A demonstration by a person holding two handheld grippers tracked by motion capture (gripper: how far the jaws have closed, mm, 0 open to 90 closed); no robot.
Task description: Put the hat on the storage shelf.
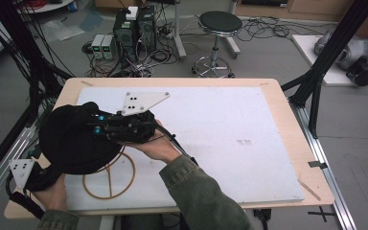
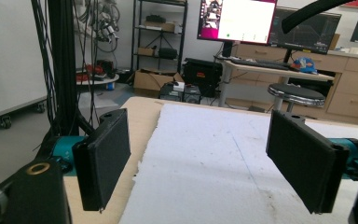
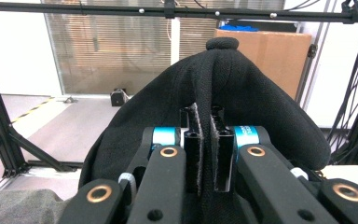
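Black hat [image 1: 69, 143] held over the wooden stand [image 1: 110, 177], about to be set on it.

The hat hangs above the stand's ring at the near left part of the white board [image 1: 230, 139], its fabric pinched between the closed jaws of the right gripper [image 3: 205, 140]. The left gripper [image 2: 205, 163] is near the table's left edge with jaws wide apart and nothing between them. I judge the placing step is in hand; next the hat must come down centred on the stand's top before the jaws let go.

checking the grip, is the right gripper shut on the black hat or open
Shut on the black hat: in the right gripper view, the right gripper pinches its fabric.
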